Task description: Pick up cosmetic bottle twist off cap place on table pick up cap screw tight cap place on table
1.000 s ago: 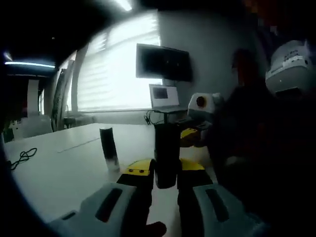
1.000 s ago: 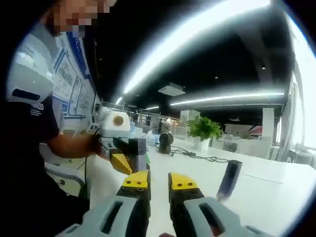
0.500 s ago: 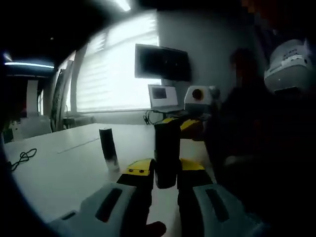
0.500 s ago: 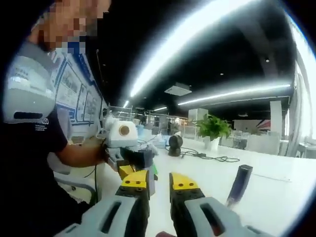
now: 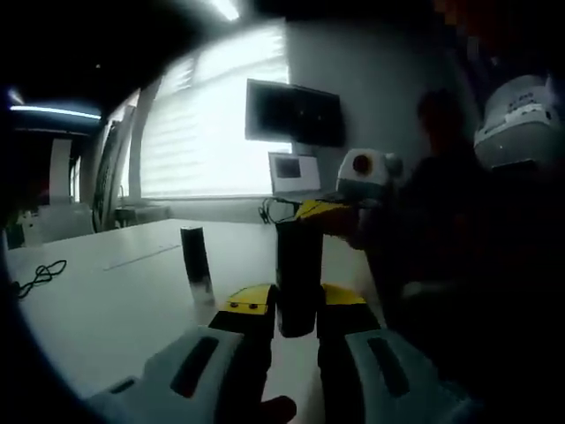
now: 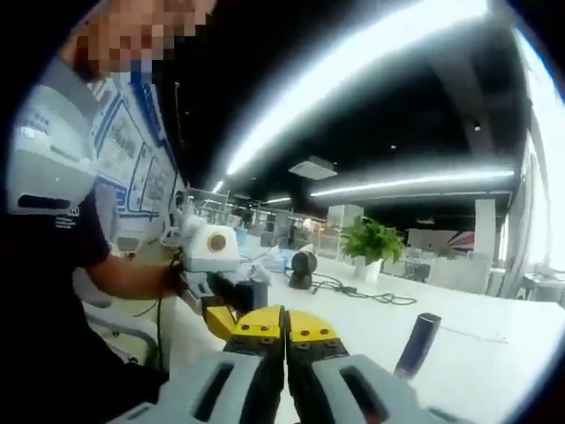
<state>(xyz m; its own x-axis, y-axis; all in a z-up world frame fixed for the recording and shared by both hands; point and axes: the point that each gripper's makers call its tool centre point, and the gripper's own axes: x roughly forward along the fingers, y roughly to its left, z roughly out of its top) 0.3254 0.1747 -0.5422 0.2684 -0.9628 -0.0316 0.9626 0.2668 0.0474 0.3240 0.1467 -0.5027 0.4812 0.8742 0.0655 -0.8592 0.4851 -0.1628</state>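
Observation:
A dark cosmetic bottle (image 5: 298,265) stands upright between the yellow-tipped jaws of my left gripper (image 5: 297,302), which is shut on its lower part just above the white table (image 5: 106,309). My right gripper (image 5: 321,210) hovers behind and right of the bottle's top. In the right gripper view, my right gripper (image 6: 284,325) has its jaws pressed together with nothing showing between them. Beyond them, the left gripper (image 6: 225,305) holds the dark bottle (image 6: 249,287).
A second dark bottle (image 5: 196,265) (image 6: 417,344) stands alone on the table. A laptop (image 5: 294,172) and wall monitor (image 5: 294,113) sit at the far end, and a cable (image 5: 40,276) lies at the left edge. A plant (image 6: 375,243) stands farther off. A person fills the side.
My right gripper's jaws have gone from apart to shut. It has shifted slightly near the bottle's top. The left gripper keeps its hold on the bottle.

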